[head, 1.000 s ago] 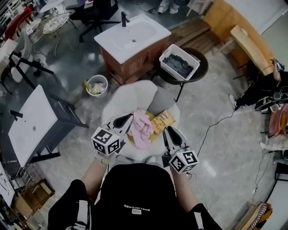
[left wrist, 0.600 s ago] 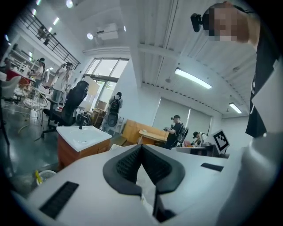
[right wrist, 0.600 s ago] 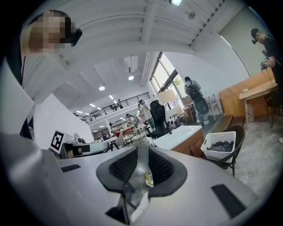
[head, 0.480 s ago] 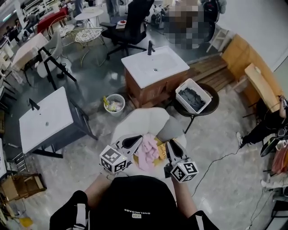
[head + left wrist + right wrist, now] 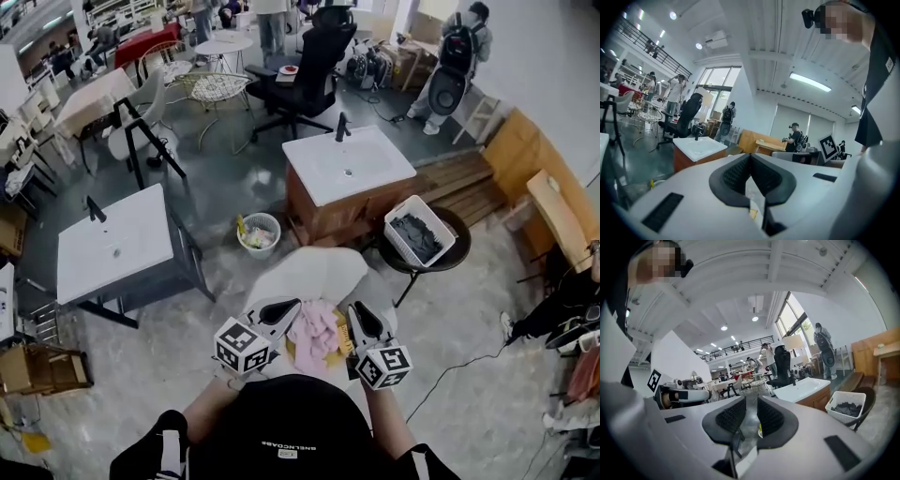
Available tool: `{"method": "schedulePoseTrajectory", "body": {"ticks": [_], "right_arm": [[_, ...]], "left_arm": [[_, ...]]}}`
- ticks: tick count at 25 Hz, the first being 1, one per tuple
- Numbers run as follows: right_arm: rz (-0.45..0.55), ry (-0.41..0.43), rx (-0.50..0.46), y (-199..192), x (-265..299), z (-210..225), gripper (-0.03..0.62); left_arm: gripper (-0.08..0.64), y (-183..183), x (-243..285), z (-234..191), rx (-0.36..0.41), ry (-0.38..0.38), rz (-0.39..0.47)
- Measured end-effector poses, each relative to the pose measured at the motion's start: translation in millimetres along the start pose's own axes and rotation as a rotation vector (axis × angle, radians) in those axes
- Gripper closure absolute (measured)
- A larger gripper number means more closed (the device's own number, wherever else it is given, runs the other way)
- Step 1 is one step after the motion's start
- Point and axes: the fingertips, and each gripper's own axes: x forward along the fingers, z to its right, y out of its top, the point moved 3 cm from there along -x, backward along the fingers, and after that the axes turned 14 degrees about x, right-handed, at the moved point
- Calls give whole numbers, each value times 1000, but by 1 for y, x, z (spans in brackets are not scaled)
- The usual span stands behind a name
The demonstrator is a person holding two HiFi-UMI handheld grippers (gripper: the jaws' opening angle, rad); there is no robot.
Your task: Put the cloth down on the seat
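The pink cloth [image 5: 314,333] lies crumpled on the seat of a white chair [image 5: 314,274], over a flat yellow thing [image 5: 343,330]. In the head view my left gripper [image 5: 289,307] hovers at the cloth's left edge. Its jaws are shut and hold nothing, as the left gripper view [image 5: 750,159] also shows. My right gripper [image 5: 358,315] is just right of the cloth. In the right gripper view [image 5: 751,409] its pads stand parallel with a narrow gap and nothing between them. Both grippers point nearly level, out over the chair.
Behind the chair stands a wooden cabinet with a white sink [image 5: 347,173]. A second sink on a grey stand [image 5: 112,246] is at the left, with a small waste bin [image 5: 260,234] between them. A white basket [image 5: 419,232] sits on a round black table at the right. People stand farther back.
Both grippers have lifted and tipped up toward level. The head view has swung up and shows more of the room. The pink cloth stays on the seat.
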Motion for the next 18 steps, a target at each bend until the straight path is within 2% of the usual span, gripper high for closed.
{"method": "schedulePoseTrajectory", "body": {"ticks": [8, 18], "right_arm": [[-3, 49, 13, -3, 5, -12, 497], [-3, 26, 51, -11, -4, -6, 497]], "left_arm": [[546, -8, -11, -4, -28, 40, -12], [546, -18, -11, 0, -49, 32, -30]]}}
